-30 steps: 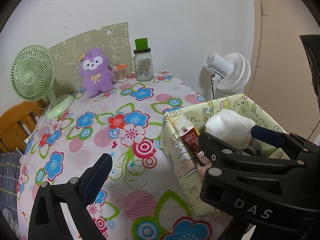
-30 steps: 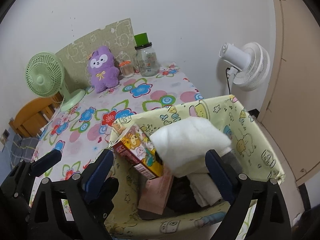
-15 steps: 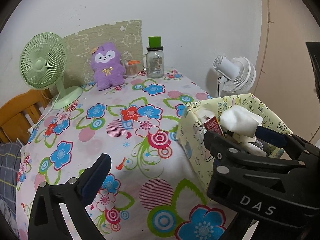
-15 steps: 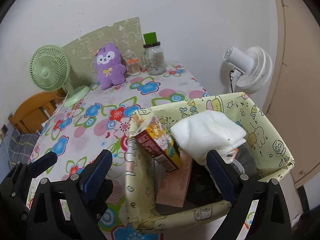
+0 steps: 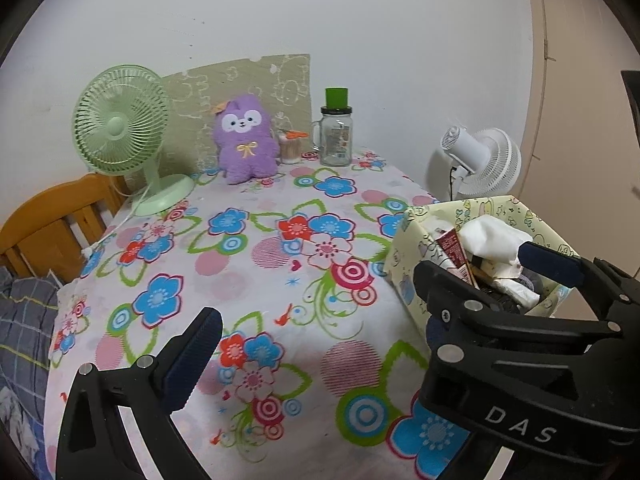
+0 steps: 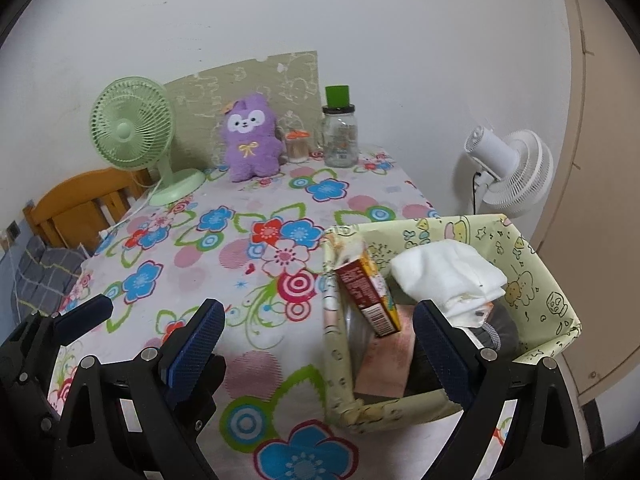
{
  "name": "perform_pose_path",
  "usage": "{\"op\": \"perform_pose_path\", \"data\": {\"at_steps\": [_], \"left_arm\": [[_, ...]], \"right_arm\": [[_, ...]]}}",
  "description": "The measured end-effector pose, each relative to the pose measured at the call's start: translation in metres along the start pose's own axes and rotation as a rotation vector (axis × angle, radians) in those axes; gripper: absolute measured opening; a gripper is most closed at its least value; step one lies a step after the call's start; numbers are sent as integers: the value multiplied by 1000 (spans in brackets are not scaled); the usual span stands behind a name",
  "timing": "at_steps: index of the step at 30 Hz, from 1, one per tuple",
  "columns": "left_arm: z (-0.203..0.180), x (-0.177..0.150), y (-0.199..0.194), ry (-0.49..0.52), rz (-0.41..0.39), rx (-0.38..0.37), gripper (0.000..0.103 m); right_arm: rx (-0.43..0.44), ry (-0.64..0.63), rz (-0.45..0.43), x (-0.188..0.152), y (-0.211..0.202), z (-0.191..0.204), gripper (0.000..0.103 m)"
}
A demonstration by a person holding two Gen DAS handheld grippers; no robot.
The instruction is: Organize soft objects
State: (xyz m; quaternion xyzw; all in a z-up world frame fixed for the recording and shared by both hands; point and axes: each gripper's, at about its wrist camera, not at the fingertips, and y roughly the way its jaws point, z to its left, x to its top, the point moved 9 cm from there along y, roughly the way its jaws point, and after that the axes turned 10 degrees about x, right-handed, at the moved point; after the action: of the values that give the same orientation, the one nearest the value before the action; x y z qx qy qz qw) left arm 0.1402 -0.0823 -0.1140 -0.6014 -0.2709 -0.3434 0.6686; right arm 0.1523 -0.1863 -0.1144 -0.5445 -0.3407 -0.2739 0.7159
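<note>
Both grippers, left (image 6: 80, 320) and right (image 6: 320, 340), hang spread wide and empty near the full basket (image 6: 540, 264); reaching the far plush toy (image 6: 250, 142) risks toppling the jar (image 6: 339, 136) beside it.

A purple plush toy (image 5: 246, 144) sits upright at the table's far edge, between a green fan (image 5: 124, 128) and a glass jar (image 5: 336, 136). At right, the yellow fabric bin (image 5: 416, 248) holds white cloth (image 5: 494, 240) behind the right gripper (image 5: 496, 276), jaws apart.
</note>
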Motion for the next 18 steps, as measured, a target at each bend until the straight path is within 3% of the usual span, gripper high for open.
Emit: {"op": "perform_pose_path", "data": {"at_steps": [18], "left_arm": [[52, -16, -25, -53, -36, 98, 103]], "right_arm": [[40, -55, -55, -5, -25, 43, 97]]}}
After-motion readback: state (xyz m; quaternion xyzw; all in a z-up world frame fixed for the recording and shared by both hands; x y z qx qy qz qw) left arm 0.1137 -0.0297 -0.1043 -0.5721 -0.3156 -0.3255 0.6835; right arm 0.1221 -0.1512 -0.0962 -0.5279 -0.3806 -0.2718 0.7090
